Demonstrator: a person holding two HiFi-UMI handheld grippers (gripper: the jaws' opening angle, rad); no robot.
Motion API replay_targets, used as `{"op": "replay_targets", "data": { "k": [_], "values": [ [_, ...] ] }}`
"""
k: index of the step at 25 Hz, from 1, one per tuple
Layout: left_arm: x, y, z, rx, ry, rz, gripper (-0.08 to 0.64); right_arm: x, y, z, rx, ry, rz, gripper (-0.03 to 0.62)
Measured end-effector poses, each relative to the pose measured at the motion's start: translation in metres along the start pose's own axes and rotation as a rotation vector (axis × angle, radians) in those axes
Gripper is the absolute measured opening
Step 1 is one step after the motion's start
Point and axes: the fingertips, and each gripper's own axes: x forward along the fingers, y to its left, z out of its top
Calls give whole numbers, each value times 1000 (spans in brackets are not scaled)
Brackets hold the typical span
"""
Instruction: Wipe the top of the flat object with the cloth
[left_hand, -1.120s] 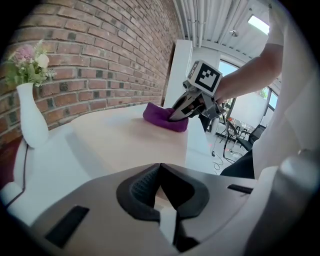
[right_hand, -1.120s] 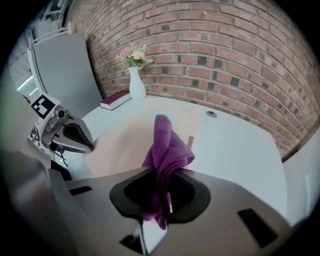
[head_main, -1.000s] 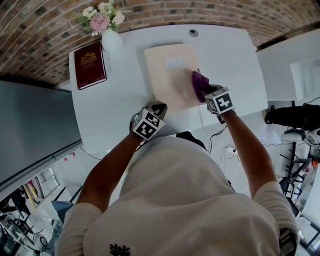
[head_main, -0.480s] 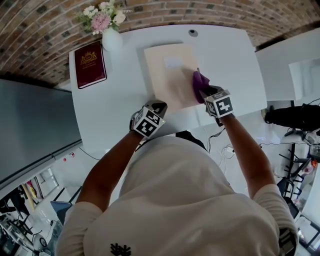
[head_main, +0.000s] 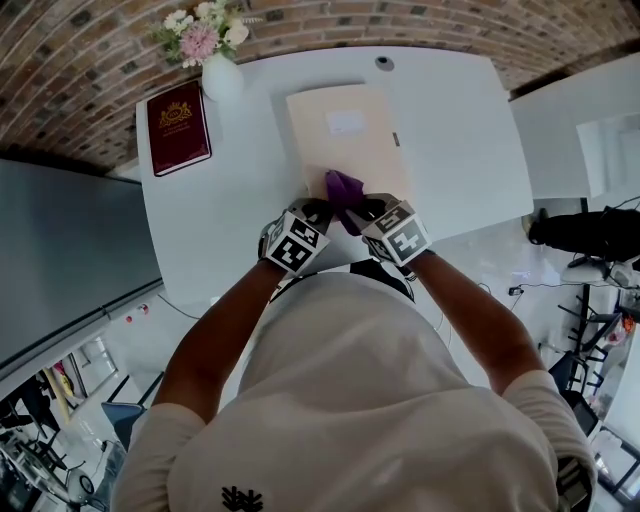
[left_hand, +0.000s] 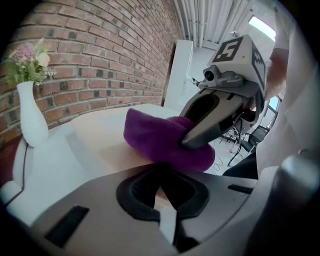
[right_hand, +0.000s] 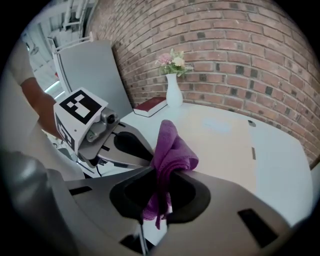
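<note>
Jaws of your right gripper (right_hand: 159, 199) are pinching the purple cloth (right_hand: 174, 150), which is lying on the lower edge of the beige flat object (head_main: 350, 135), mid-frame in the head view. Your left gripper (left_hand: 161, 202), jaws drawn together on nothing, is sitting just beside it. You are wiping, I judge; next is calling for a pressed stroke toward the upper edge.

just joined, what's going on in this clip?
A person is working with two handheld grippers at a white table. The right gripper is clamped on a purple cloth, which sits on the near edge of a beige flat folder. The left gripper, jaws shut and empty, sits at that same edge beside the cloth.
</note>
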Motion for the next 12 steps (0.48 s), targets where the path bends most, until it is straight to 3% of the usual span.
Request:
{"op": "replay_targets", "data": {
  "k": [3, 8, 12],
  "values": [
    [0, 0, 0, 0, -1, -2, 25, 12, 14, -10, 6, 19, 25, 85],
    [0, 1, -2, 2, -4, 0, 25, 0, 0, -4, 26, 18, -19, 86],
    [0, 3, -1, -8, -14, 4, 25, 5, -20, -35, 49, 42, -39, 86]
  ]
}}
